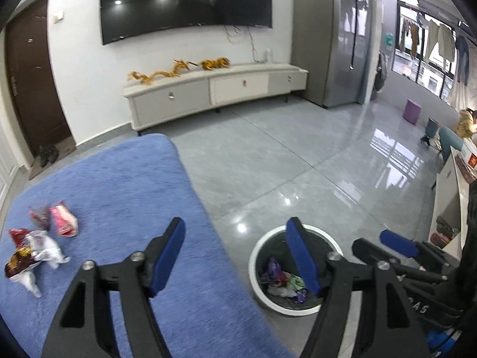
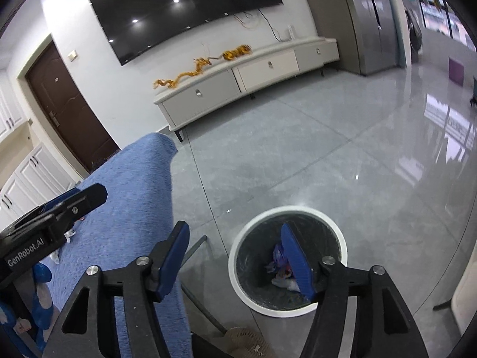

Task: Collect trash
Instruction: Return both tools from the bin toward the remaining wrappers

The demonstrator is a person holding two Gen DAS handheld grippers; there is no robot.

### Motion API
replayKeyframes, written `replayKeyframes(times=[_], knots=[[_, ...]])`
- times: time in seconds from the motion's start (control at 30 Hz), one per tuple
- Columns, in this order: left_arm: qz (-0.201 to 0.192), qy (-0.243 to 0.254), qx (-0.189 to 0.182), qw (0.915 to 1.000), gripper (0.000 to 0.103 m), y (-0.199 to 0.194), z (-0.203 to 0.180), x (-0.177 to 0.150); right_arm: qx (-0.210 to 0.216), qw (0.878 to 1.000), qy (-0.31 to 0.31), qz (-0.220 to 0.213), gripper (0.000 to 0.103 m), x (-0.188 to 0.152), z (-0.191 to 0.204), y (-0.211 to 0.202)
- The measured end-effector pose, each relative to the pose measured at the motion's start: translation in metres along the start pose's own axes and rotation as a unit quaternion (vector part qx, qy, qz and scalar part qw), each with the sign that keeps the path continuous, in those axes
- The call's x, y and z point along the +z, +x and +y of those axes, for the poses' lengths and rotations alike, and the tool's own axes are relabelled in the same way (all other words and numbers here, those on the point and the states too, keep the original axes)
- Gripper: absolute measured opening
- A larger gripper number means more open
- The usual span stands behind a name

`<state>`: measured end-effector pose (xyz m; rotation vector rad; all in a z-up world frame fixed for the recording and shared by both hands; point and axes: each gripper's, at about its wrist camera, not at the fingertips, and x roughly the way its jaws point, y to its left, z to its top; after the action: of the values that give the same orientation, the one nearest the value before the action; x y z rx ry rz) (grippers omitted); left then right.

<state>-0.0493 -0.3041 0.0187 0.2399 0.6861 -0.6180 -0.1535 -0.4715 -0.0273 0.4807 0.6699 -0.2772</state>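
Both grippers, left (image 1: 235,256) and right (image 2: 235,261), hang with fingers spread wide and nothing between them. The white bin (image 2: 340,246), wrappers at its bottom, stands on the grey floor (image 1: 268,164) beside the blue cloth (image 1: 125,179). More wrappers (image 1: 38,244) lie on the cloth's left part.

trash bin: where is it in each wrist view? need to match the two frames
Left wrist: trash bin sits lower centre-right on the grey floor, right of the blue surface, partly behind the right finger.
Right wrist: trash bin sits lower centre, also partly behind the right finger.
Shared landmark: the wall TV above the low cabinet.
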Motion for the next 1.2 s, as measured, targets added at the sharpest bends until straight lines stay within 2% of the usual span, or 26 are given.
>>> replayKeyframes(times=[0.3,0.63,1.0,1.2], knots=[[-0.045,-0.034,0.042,0.9975,0.076,-0.053,0.050,-0.018,0.004,0.998,-0.050,-0.029,0.079,-0.001,0.051,-0.019],[-0.073,-0.095,0.075,0.9899,0.076,-0.094,0.109,-0.045,0.011,0.993,-0.110,-0.037,0.084,-0.013,0.105,-0.029],[-0.095,-0.153,0.104,0.9781,0.076,-0.124,0.167,-0.079,0.022,0.985,-0.167,-0.038,0.085,-0.029,0.164,-0.029],[-0.112,-0.189,0.135,0.9662,0.076,-0.142,0.211,-0.089,0.033,0.981,-0.185,-0.041,0.085,-0.035,0.187,-0.032]])
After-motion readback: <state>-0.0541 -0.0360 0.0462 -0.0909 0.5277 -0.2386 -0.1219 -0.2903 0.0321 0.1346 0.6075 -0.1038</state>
